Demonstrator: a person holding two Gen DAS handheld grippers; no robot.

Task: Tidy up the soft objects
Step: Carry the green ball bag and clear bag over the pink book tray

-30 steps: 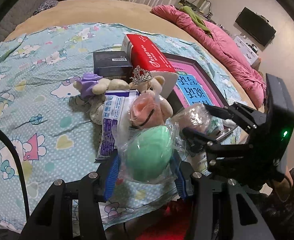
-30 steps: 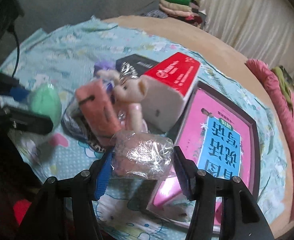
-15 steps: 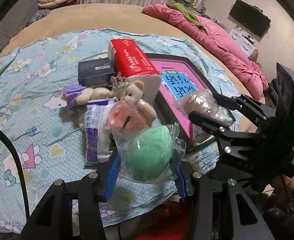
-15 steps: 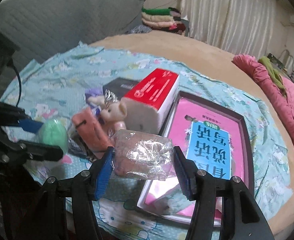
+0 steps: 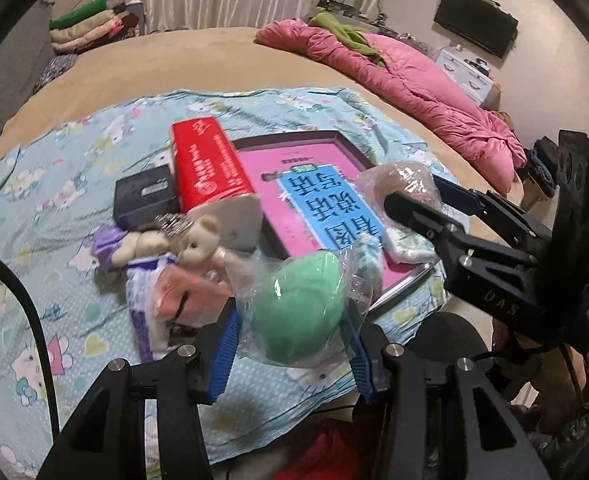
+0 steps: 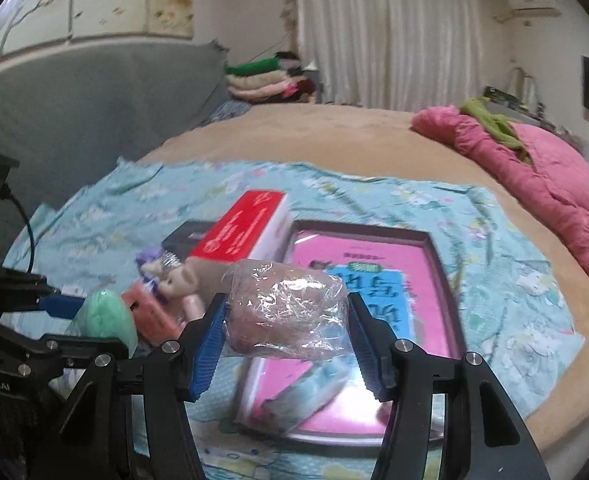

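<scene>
Bedding printed with cartoon cats (image 5: 46, 184) lies under my rig. Left tongs (image 5: 290, 344) clamp a bagged green sponge (image 5: 298, 308); right tongs (image 6: 286, 340) clamp a bagged tan sponge (image 6: 286, 312), both raised above the pink book (image 6: 358, 280). Beyond the book's left edge sit a teddy bear (image 5: 198, 240) and a red box (image 5: 210, 168).

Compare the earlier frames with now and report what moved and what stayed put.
Both grippers have lifted away from the pile with their loads: the left gripper carrying the bagged green sponge, the right gripper the bagged tan sponge. Both grips stayed clamped; nothing was released. The red box, pink book and small teddy bear lie where they were.
</scene>
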